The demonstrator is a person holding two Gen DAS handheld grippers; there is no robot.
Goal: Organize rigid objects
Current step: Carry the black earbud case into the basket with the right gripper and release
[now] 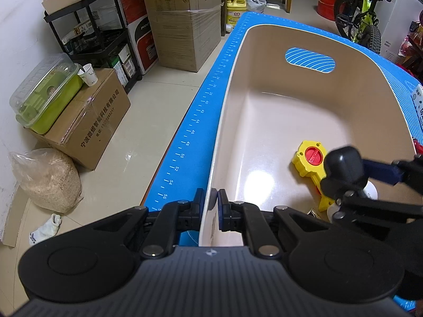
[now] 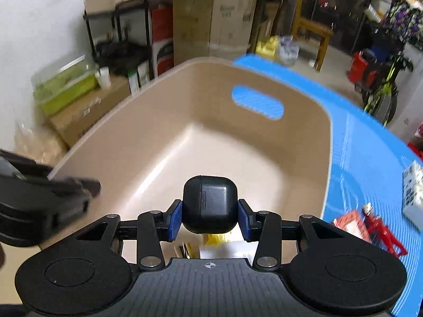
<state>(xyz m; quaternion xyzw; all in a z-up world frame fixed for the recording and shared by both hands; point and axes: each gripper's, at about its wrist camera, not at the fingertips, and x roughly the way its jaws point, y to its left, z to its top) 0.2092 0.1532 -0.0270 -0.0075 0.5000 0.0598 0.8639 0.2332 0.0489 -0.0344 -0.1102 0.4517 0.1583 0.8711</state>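
Note:
A beige plastic bin (image 1: 264, 60) with a handle cut-out stands on a blue mat (image 1: 190, 121). My left gripper (image 1: 210, 208) is shut on the bin's near left rim. My right gripper (image 2: 210, 215) is shut on a black earbud case (image 2: 210, 206) and holds it above the bin's (image 2: 304, 137) inside; the case also shows in the left wrist view (image 1: 343, 166). A yellow tool with a red knob (image 1: 310, 162) lies on the bin floor, partly hidden by the right gripper. A white object lies beside it.
On the mat right of the bin lie a red figure (image 2: 378, 229) and a patterned white box (image 2: 413, 187). Left of the table, on the floor, are cardboard boxes (image 1: 87, 121), a green container, a black cart (image 1: 97, 34) and a sack of grain (image 1: 47, 179).

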